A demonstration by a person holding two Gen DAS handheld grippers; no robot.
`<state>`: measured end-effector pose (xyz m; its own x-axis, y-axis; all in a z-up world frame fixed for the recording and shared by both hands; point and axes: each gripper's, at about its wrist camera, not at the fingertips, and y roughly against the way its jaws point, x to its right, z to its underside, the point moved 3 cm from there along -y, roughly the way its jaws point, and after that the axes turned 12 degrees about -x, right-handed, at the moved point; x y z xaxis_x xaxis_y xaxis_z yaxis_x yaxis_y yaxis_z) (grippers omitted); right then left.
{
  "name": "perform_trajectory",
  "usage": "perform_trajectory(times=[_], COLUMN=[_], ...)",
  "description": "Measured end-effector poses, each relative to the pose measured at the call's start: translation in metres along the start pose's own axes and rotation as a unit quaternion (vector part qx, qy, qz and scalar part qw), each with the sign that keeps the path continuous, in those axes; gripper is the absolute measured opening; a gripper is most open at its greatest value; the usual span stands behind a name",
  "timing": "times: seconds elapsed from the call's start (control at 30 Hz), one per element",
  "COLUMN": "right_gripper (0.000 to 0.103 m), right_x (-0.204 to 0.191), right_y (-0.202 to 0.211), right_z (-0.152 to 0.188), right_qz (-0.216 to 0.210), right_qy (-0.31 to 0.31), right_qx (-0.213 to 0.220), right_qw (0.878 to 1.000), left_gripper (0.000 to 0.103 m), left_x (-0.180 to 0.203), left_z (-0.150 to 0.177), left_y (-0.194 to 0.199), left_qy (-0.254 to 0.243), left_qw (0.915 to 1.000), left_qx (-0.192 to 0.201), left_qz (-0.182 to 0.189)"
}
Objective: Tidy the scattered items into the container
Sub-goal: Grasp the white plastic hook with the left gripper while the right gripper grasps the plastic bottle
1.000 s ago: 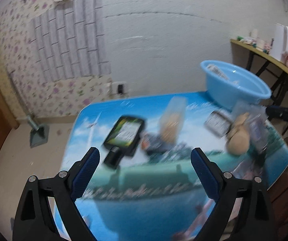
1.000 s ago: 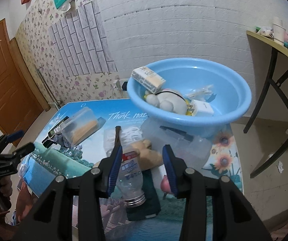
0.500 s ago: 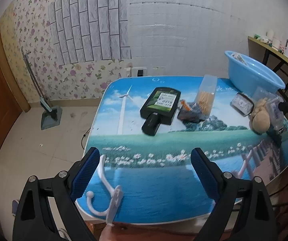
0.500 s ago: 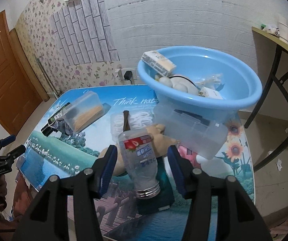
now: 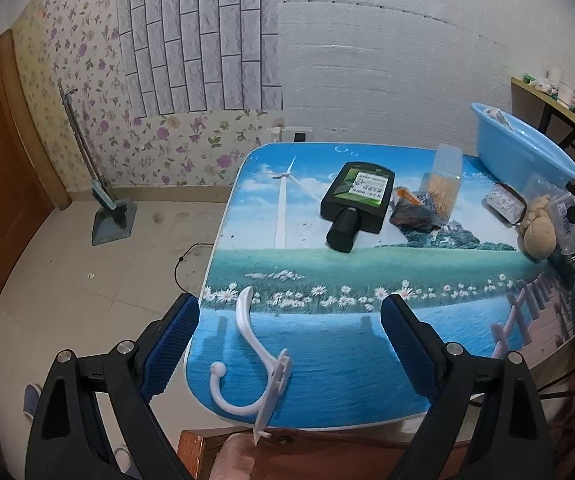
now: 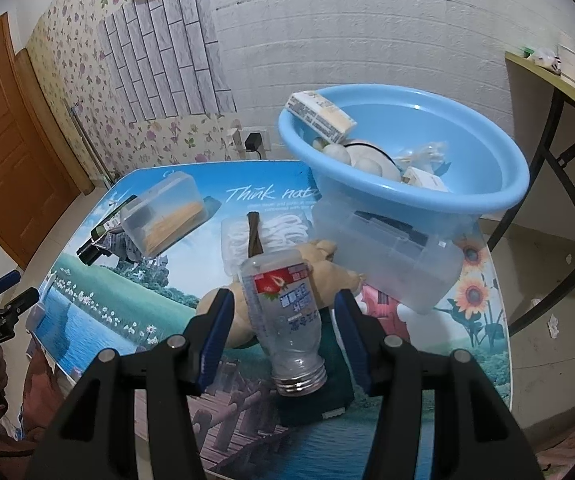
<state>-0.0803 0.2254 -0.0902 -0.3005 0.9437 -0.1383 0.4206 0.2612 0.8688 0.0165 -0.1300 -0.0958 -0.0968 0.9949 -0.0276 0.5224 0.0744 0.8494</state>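
The left gripper (image 5: 289, 330) hangs with its jaws wide apart and nothing between the pads, tilted down over the near corner of the printed table (image 5: 327, 344). The white plastic wall hook (image 5: 253, 364) lies there at the edge, nearer the left pad than the right, so the spread looks set to straddle it. The right gripper (image 6: 283, 330) has its jaws partly apart on either side of a clear plastic bottle (image 6: 287, 320) that lies neck toward the camera, propped on a tan plush toy (image 6: 231, 316); neither pad touches its wall, probably to bracket it before a squeeze. Past it, a clear lidded box (image 6: 391, 264) leans against the blue basin (image 6: 483, 200), the container, which stands at the table's far corner and already holds a carton, some pale round objects and a small white box.

A second ago the left camera faced the middle of the table in a blur, with the hook out of view; now the hook sits between the pads. The right jaws have just been opening a little, with the bottle between them, and the bottle now shows larger in that view.
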Motion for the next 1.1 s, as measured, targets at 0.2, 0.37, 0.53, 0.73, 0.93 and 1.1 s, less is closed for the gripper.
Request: perform_trajectory(times=[0.2,0.37,0.53,0.73,0.93,1.1], right_gripper=[0.052,0.052,0.052,0.052,0.052,0.052], right_x=[0.001,-0.002,-0.003,-0.003,-0.001,0.004], right_y=[-0.006,-0.008,-0.011,-0.015,-0.017,-0.016], right_z=[0.002,0.002,0.002,0.004,0.005,0.009], right_qz=[0.003,0.005,0.005,-0.001,-0.008,-0.009], right_qy=[-0.005,-0.002,-0.002,-0.005,-0.008,-0.014], right_qx=[-0.011,-0.015,-0.019,-0.026,-0.027,-0.027], right_qw=[1.0,1.0,1.0,1.0,1.0,0.999], left_gripper=[0.091,0.063,0.039,0.021,0.021,0.02], left_x=[-0.002,-0.001,-0.004,0.0,0.026,0.058], left_z=[0.009,0.017,0.022,0.022,0.017,0.006], left_y=[-0.009,-0.023,-0.029,-0.027,-0.028,-0.03], left_qy=[-0.008,-0.015,-0.016,-0.019,-0.04,-0.066], left_qw=[0.9999,0.9993,0.9991,0.9979,0.9947,0.9904], left_qx=[-0.005,-0.027,-0.027,-0.019,-0.012,-0.006], left_qz=[0.013,0.023,0.027,0.06,0.093,0.121])
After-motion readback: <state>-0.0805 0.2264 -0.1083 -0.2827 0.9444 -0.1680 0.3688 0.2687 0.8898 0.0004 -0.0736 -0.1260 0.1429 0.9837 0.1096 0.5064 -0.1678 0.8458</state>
